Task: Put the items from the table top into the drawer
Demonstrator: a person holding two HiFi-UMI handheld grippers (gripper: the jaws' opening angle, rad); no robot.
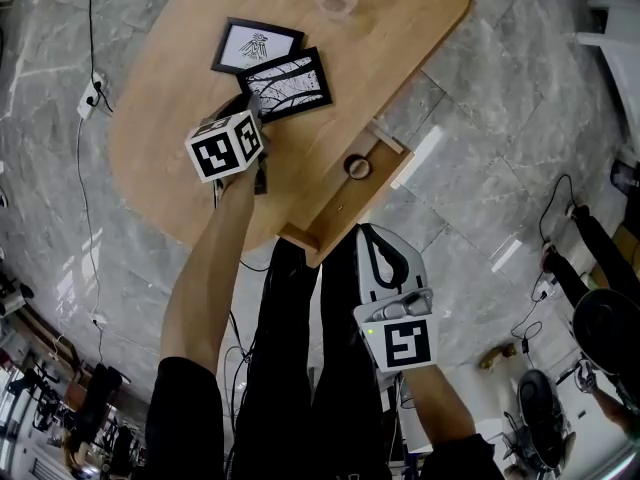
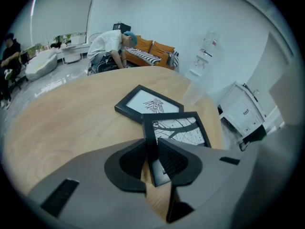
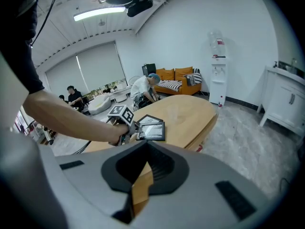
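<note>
My left gripper point(image 2: 151, 149) is nearer the work. It points steeply down over the table point(image 1: 170, 78), and its ribbed dark pads are closed on the left rail of the nearer picture frame point(image 1: 290, 83), close to that frame's near-left corner. The frame is a flat black rectangle with a thin, hard rim and a branching black-and-white print under a smooth face. It lies flat with its long side running left to right, tilted a little toward the far edge. Its far-left corner overlaps or touches a second frame point(image 1: 255, 46) of the same make. A clear plastic cup point(image 1: 336, 0) stands well apart from both, by the far edge.

The coming move depends on the drawer point(image 1: 330, 213). It stands open from the table's right edge, to the right of the held frame and nearer me. It is a long, narrow wooden trough running along that edge, with a dark tape roll point(image 1: 358, 167) already inside. I judge the frame must swing to lie along it.

My right gripper point(image 1: 383, 258) hangs off the table below the drawer's near end, jaws together and empty.
</note>
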